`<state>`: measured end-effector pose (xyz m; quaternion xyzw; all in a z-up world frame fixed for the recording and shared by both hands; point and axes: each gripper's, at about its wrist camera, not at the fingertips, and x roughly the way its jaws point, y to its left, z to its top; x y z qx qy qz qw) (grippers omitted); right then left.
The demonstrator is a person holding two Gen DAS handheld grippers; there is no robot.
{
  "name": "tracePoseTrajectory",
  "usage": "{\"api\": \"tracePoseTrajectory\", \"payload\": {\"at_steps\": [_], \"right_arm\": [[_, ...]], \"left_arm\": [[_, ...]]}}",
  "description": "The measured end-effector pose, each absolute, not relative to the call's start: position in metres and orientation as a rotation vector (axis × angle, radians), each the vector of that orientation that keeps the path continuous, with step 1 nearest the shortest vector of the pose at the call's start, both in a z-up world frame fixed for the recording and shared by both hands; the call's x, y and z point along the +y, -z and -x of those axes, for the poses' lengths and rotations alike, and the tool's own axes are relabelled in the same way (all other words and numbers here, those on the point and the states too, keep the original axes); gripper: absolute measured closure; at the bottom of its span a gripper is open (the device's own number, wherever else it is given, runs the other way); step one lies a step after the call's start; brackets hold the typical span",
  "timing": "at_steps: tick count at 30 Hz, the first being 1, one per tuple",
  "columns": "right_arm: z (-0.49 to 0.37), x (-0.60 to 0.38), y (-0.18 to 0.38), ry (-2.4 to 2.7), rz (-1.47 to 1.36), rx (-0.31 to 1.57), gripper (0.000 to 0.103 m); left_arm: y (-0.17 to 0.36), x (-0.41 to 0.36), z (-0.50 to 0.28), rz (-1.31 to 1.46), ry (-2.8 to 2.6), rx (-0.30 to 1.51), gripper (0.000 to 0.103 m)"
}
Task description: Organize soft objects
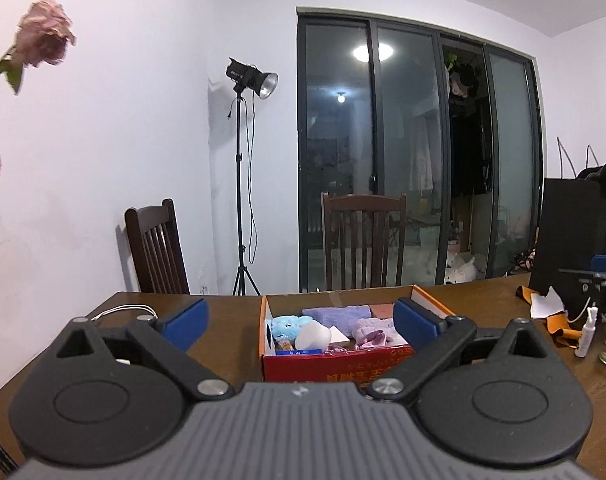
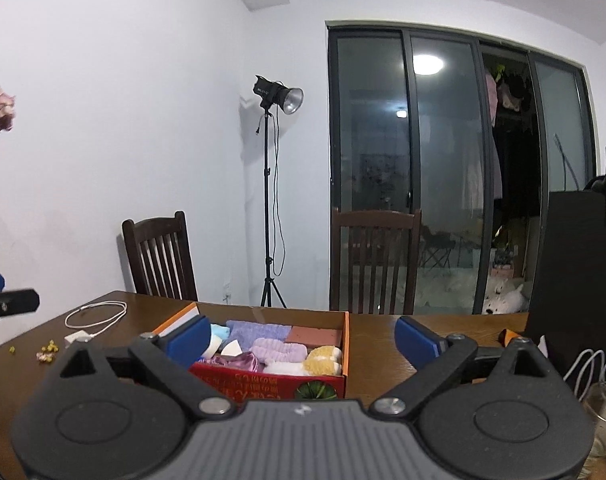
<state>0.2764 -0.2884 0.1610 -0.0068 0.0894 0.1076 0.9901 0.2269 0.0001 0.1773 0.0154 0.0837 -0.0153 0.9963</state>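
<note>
Left gripper (image 1: 299, 320) and right gripper (image 2: 299, 340): fingers wide apart, empty. Red cardboard box (image 1: 335, 364) of soft items near brown wooden table's (image 1: 231, 320) far edge.

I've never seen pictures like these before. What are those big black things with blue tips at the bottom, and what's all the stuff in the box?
Those black things are two hand-held grabbers, one in each of a person's hands. Each has a small camera looking forward along its two blue fingers, so each picture is one grabber's view. One picture shows the left gripper, the other the right gripper. Both are wide open and hold nothing.

On the brown table sits a red cardboard box full of soft things: a purple towel, a blue plush toy, a white sponge and yellow-and-white socks. A white cable lies beside the box. Behind are two chairs and a lamp on a stand.
</note>
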Motion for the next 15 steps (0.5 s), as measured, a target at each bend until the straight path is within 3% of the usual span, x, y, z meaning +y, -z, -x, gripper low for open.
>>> {"api": "tracePoseTrajectory", "payload": {"at_steps": [15], "right_arm": [[-0.172,-0.283,-0.121,-0.211,0.015,0.089,0.001]], "left_arm": [[-0.146,0.010,-0.114,0.023,-0.039,0.050,0.000]]}}
